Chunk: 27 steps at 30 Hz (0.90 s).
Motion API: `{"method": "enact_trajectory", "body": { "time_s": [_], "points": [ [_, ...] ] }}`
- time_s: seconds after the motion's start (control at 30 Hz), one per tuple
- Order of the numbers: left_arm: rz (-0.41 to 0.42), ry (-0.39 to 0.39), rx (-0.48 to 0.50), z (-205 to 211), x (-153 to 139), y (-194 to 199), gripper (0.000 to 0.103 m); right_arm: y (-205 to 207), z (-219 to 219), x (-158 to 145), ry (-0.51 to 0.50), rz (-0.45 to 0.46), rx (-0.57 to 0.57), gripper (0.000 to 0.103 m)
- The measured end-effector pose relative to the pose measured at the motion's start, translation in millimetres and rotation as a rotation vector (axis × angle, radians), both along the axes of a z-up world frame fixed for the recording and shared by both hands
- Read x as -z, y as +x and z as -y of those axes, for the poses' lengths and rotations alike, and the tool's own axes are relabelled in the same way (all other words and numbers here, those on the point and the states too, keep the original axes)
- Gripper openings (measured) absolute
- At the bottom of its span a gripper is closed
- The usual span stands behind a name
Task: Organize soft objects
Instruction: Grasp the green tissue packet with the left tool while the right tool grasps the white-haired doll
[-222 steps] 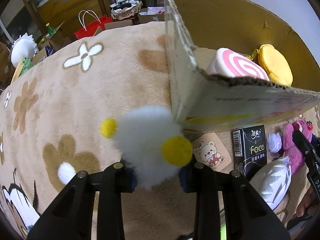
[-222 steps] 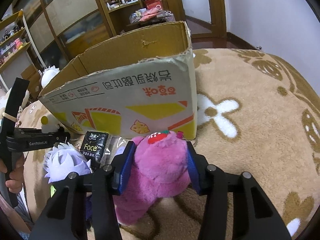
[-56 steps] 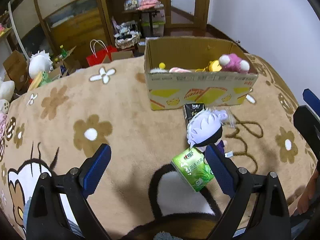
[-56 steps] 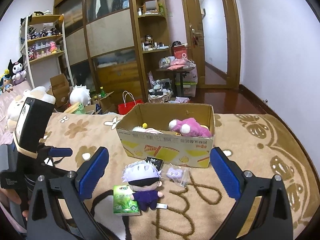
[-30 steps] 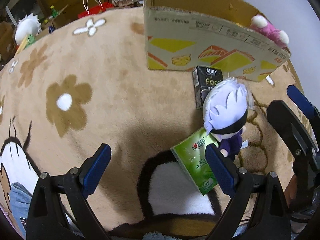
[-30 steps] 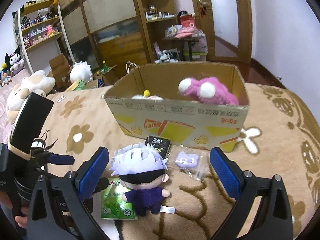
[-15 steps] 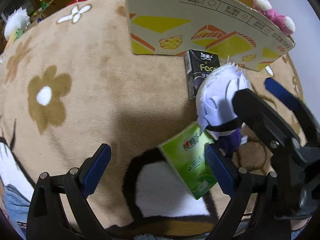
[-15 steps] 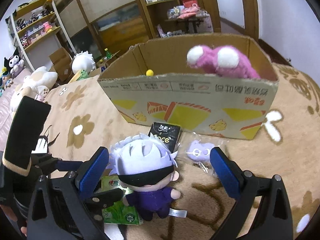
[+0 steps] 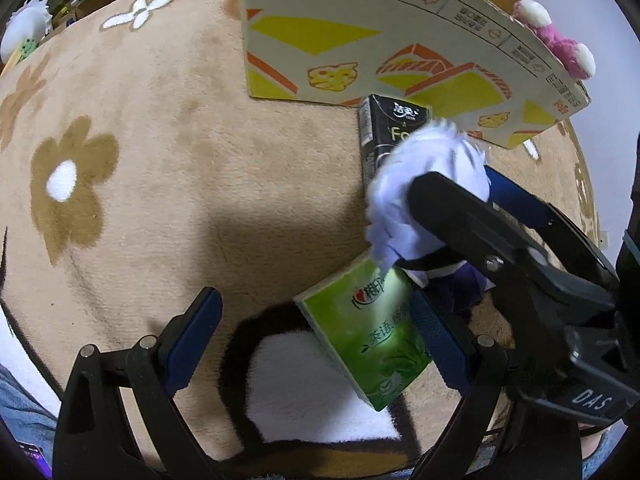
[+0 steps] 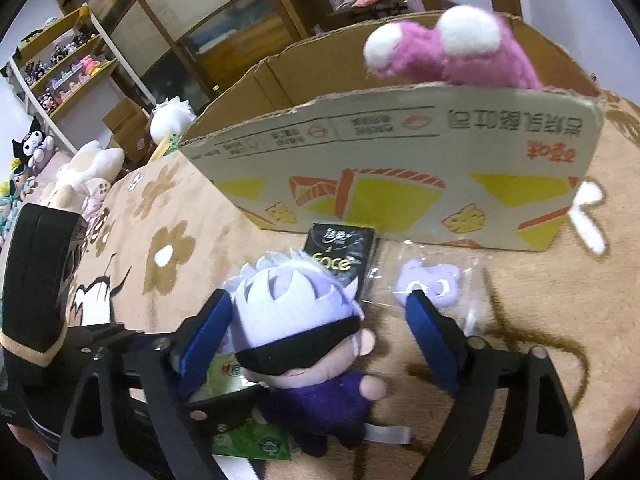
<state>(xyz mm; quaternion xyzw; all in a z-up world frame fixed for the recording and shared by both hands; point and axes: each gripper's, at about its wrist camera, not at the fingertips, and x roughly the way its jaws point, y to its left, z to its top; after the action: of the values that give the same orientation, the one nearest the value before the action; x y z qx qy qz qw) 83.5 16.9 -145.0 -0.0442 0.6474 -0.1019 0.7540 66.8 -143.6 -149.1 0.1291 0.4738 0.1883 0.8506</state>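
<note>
A plush doll (image 10: 296,304) with pale lilac hair, a black blindfold and purple clothes lies on the tan rug. My right gripper (image 10: 320,332) straddles its head and its jaws are closing. The left pad is near the hair and the right pad stands clear. A green tissue pack (image 9: 368,336) lies partly under the doll. My left gripper (image 9: 316,340) is open over the pack, its right pad at the pack's edge. In the left wrist view the right gripper's black finger (image 9: 480,232) crosses the doll (image 9: 424,184). The cardboard box (image 10: 400,168) holds a pink plush (image 10: 452,52).
A black tissue pack (image 10: 340,256) and a small lilac plush in a clear bag (image 10: 432,284) lie between the doll and the box. The flower-patterned rug (image 9: 160,160) stretches left. Shelves, boxes and other plush toys (image 10: 92,168) stand behind.
Both grippers have come down closer to the rug. The right gripper's jaws have narrowed around the doll's head. The left gripper now hangs nearer the green pack.
</note>
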Motion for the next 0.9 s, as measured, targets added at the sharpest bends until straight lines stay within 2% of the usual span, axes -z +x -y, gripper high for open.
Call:
{"method": "enact_trajectory", "body": {
  "time_s": [0.07,0.27,0.43,0.67,0.9],
  "points": [
    [-0.002,-0.001,0.009,2,2,0,0.094,0,-2,1,0.008,-0.012,-0.011,0.077],
    [-0.001,-0.004,0.024,15,4,-3,0.094,0,-3,4,-0.007,-0.035,-0.012,0.062],
    [-0.004,-0.011,0.028,19,8,-2,0.094,-1,-2,2,-0.032,-0.029,0.002,0.061],
    [-0.005,-0.010,0.036,37,13,0,0.094,-6,2,-5,-0.116,-0.004,0.044,0.061],
    [-0.012,-0.012,0.021,43,19,1,0.094,-9,15,-5,-0.120,-0.017,0.091,0.061]
  ]
}}
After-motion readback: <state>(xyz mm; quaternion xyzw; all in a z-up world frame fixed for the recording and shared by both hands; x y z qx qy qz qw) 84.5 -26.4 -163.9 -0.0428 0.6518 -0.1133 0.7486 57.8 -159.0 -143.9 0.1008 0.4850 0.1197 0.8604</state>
